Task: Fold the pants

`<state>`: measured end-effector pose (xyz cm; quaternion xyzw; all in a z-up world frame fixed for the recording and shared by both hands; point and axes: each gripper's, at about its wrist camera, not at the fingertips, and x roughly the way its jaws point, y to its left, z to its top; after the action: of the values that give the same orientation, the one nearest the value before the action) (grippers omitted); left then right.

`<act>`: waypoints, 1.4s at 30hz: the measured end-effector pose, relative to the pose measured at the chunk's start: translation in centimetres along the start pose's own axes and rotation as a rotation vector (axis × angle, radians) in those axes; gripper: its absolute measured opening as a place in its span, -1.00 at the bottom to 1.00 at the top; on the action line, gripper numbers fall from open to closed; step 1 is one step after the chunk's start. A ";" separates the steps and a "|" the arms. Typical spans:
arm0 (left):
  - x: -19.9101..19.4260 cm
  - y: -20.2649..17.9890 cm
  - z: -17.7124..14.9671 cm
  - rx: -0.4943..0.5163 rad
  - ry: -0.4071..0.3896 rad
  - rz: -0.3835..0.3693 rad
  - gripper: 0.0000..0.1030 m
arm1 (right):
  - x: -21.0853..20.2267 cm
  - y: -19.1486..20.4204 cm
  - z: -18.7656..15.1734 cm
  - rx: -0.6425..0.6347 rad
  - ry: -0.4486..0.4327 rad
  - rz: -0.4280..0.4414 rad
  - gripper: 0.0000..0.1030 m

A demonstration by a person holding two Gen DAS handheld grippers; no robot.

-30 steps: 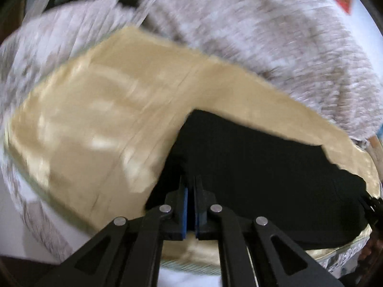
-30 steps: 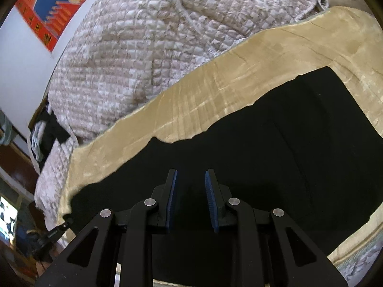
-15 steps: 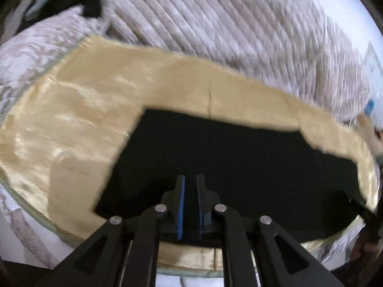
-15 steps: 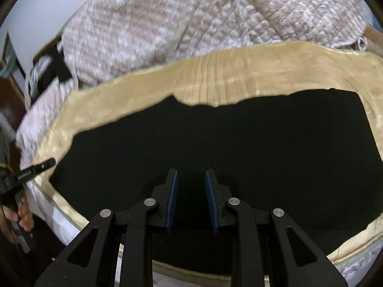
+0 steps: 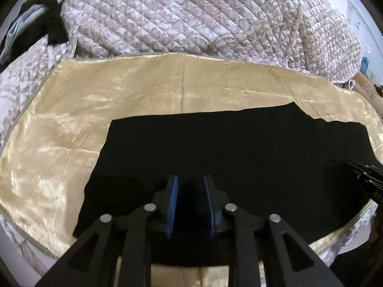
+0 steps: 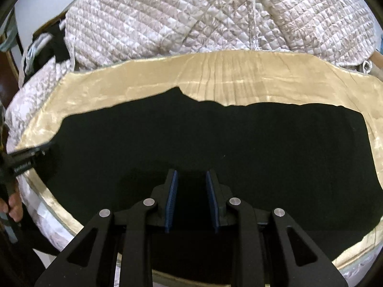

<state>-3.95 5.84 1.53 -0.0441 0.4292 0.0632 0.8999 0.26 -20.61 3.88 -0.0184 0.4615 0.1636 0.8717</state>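
Black fabric pants [image 5: 227,148] lay flat on a shiny gold satin cloth [image 5: 119,91], in front of a heaped quilted floral blanket [image 5: 191,16]. The left gripper [image 5: 190,189] hung over them, its jaws just having opened to a narrow gap, gripping nothing. The right gripper [image 6: 191,184] stood likewise narrowly parted and empty.

black pants [image 5: 227,148] on a shiny gold cloth [image 5: 71,124]; quilt [image 5: 191,16] pale floral, diamond-stitched.
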 end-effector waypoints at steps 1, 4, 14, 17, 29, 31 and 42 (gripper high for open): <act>0.4 0.1 -0.1 0.001 0.006 0.001 -0.53 | 0.4 0.0 -0.1 -0.007 0.007 -0.016 -0.52; 1.4 0.7 -0.6 -0.020 0.022 -0.007 -0.52 | 0.6 -0.5 0.0 0.008 -0.011 -0.037 -0.52; 1.5 5.1 -1.2 -0.138 -0.022 0.043 -0.51 | 0.3 -2.0 0.9 0.076 -0.054 -0.126 -0.20; 1.1 5.2 -1.4 -0.135 -0.018 0.056 -0.51 | -0.3 -1.8 1.0 0.089 -0.074 -0.083 -0.16; -2.4 9.0 -4.5 -0.264 -0.031 0.052 -0.34 | -1.1 -1.7 0.6 0.097 -0.081 -0.011 -0.09; -2.9 9.4 -5.3 -0.297 -0.031 0.024 -0.33 | -1.2 -1.7 0.7 0.100 -0.082 -0.005 -0.09; -2.7 9.6 -6.9 -0.432 -0.008 -0.140 -0.07 | -1.1 -1.5 0.7 0.100 -0.080 0.010 -0.09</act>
<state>-12.40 14.20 -0.99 -0.2654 0.3981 0.0911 0.8734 0.69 -22.17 4.97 0.0343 0.4339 0.1452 0.8885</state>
